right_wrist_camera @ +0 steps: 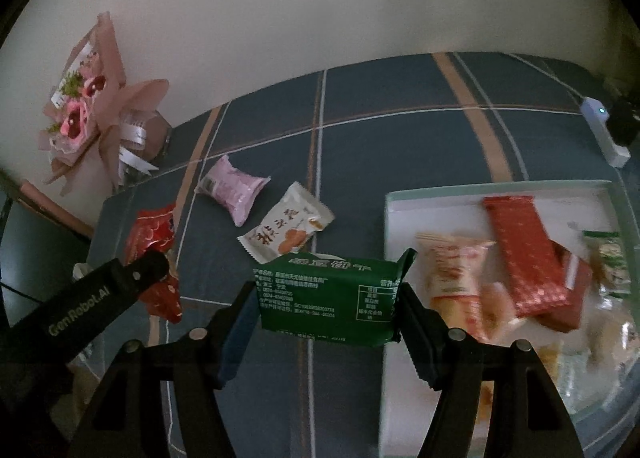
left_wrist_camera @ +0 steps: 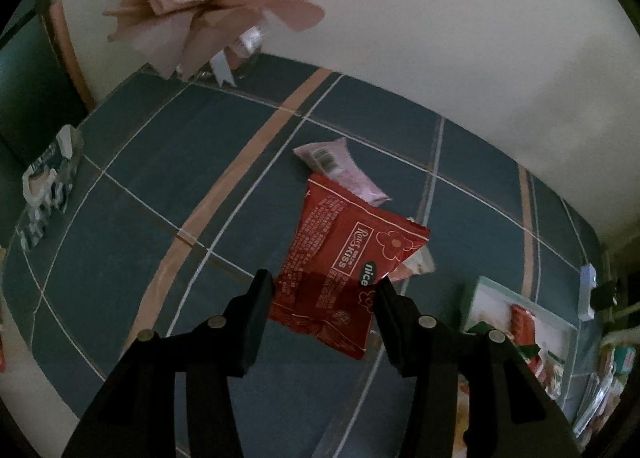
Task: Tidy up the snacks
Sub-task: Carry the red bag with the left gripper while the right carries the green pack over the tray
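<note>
My left gripper (left_wrist_camera: pixel 324 286) is shut on a red snack packet (left_wrist_camera: pixel 344 258), which hangs above the blue checked cloth (left_wrist_camera: pixel 160 186). Behind it lie a pink packet (left_wrist_camera: pixel 340 170) and a white packet (left_wrist_camera: pixel 420 266), the white one mostly hidden. My right gripper (right_wrist_camera: pixel 326 294) is shut on a green packet (right_wrist_camera: pixel 332 298), held off the cloth just left of the white tray (right_wrist_camera: pixel 400 202). In the right wrist view the left gripper (right_wrist_camera: pixel 158 270) shows at the left with the red packet (right_wrist_camera: pixel 154 234). The pink packet (right_wrist_camera: pixel 234 188) and white packet (right_wrist_camera: pixel 288 228) lie between the two grippers.
The tray holds several snacks, among them a long red packet (right_wrist_camera: pixel 520 250) and an orange-and-white packet (right_wrist_camera: pixel 456 278). A pink bouquet (right_wrist_camera: pixel 88 110) stands by the wall at the back left. A white device (right_wrist_camera: pixel 600 126) lies at the far right, a box (left_wrist_camera: pixel 48 178) at the left edge.
</note>
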### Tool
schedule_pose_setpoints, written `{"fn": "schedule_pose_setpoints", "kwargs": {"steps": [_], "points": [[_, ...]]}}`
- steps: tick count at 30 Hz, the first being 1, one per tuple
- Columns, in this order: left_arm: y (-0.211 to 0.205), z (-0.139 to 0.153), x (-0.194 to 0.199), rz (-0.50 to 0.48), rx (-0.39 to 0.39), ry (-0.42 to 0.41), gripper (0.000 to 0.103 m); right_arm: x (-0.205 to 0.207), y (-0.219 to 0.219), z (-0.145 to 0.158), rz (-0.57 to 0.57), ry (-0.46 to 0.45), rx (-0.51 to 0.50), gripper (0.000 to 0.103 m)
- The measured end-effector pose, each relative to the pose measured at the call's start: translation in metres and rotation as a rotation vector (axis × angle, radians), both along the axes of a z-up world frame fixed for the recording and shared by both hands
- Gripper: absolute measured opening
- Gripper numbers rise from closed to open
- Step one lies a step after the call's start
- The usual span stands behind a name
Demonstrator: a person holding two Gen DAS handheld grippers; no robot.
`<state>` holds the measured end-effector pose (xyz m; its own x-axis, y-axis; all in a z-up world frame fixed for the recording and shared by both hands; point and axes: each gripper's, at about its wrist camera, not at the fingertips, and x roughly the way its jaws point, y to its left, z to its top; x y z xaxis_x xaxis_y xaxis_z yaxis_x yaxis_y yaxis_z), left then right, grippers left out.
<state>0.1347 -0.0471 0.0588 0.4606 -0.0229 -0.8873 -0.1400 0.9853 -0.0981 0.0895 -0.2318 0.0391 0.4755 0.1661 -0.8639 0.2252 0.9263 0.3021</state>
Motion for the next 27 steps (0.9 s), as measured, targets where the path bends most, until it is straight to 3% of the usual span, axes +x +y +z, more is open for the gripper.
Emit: {"fn": "schedule_pose_setpoints", "kwargs": {"steps": [11,27], "points": [[-0.040,0.007,-0.039,-0.095,0.009,-0.013,0.052,-0.045,-0.046,0.020,-0.075,0.006,-0.034,0.071],[-0.103,-0.014,-0.080,-0.234,-0.056,0.084,0.052,-0.101,-0.109,0.023,-0.185,0.052,-0.064,0.071]]}}
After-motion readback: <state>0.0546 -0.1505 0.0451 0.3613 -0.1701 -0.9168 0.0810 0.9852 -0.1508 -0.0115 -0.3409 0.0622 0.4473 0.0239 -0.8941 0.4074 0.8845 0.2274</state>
